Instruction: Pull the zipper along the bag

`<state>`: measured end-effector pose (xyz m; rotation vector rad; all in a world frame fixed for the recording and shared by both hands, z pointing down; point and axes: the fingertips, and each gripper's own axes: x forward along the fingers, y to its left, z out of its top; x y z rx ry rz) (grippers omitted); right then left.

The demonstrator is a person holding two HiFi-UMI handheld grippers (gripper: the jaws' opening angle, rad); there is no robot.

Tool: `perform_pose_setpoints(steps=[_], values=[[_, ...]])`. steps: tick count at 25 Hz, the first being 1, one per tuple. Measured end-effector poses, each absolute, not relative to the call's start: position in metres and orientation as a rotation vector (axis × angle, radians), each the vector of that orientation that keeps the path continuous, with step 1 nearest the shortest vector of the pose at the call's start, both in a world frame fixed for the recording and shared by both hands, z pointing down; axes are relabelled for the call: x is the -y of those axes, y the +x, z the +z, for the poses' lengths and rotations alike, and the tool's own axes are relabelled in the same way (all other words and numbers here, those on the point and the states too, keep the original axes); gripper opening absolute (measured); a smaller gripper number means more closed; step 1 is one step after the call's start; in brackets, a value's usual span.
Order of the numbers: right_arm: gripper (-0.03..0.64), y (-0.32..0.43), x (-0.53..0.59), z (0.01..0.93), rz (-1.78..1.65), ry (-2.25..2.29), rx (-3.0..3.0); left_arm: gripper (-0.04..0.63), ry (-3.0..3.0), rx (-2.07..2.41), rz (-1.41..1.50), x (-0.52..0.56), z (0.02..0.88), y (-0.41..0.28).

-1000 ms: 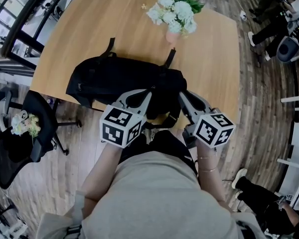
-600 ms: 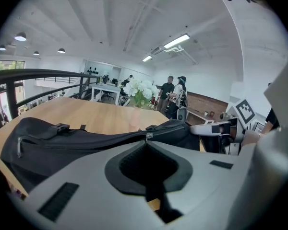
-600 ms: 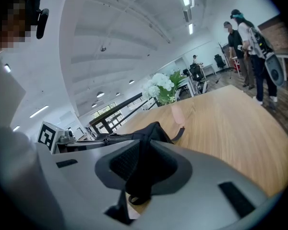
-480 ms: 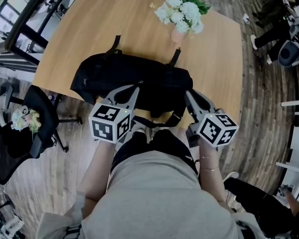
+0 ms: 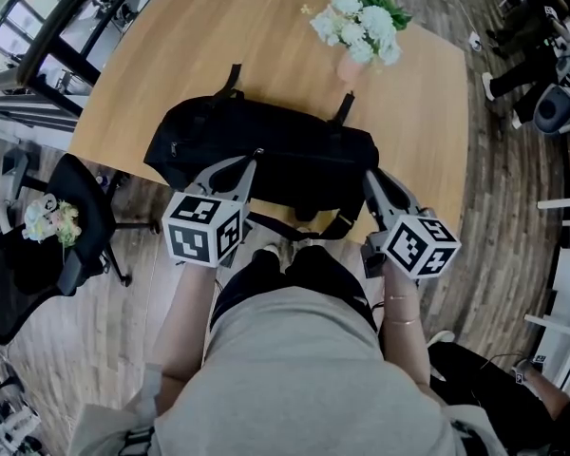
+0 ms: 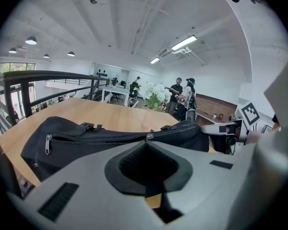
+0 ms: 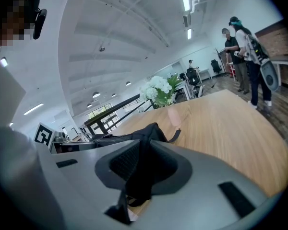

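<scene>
Zipper pull [image 6: 146,137], small and metal, sits about midway along the top seam of the one black soft-fabric bag [image 5: 266,155]. It is right at the tips of the left hand-held gripper [image 6: 146,143], whose jaws are pressed together on it. A second zipper pull [image 6: 48,143] hangs near the bag's left end in the left gripper view. Right hand-held gripper [image 7: 143,145] is at the bag's other end, its ribbed pads pinching a fold of the black fabric. Two black strap ends [image 5: 233,74] stick out from the bag's far side. The bag lies lengthwise along the near edge of the light wooden worktop [image 5: 199,55]. Can't tell what's inside it. One pink vase [image 5: 350,67] holding white flowers stands further back on the worktop, apart from the bag. Each hand-held gripper is grey plastic and carries one marker cube.
</scene>
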<state>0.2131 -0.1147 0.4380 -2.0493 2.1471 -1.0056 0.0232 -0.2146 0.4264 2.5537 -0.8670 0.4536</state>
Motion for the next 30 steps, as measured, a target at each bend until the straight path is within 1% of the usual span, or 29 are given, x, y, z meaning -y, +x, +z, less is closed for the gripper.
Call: perform_pose_setpoints(steps=[4, 9, 13, 17, 20, 30], values=[[0.08, 0.211, 0.115, 0.437, -0.99, -2.053, -2.135, 0.021, 2.558, 0.87, 0.456, 0.216, 0.426, 0.017], [0.098, 0.207, 0.114, 0.436, -0.936, -2.113, -2.159, 0.02, 2.582, 0.84, 0.462, 0.214, 0.423, 0.016], [0.101, 0.206, 0.114, 0.43, -0.859, -2.216, -2.155, 0.02, 2.606, 0.79, 0.453, 0.209, 0.421, 0.019], [0.123, 0.2, 0.114, 0.417, -0.757, -2.287, -2.23, 0.02, 2.626, 0.762, 0.459, 0.206, 0.42, 0.019], [0.13, 0.186, 0.119, 0.407, -0.673, -2.306, -2.323, 0.02, 2.642, 0.732, 0.469, 0.204, 0.418, 0.018], [0.143, 0.125, 0.145, 0.393, -0.557, -2.188, -2.57, 0.02, 2.668, 0.675, 0.431, 0.203, 0.412, 0.016]])
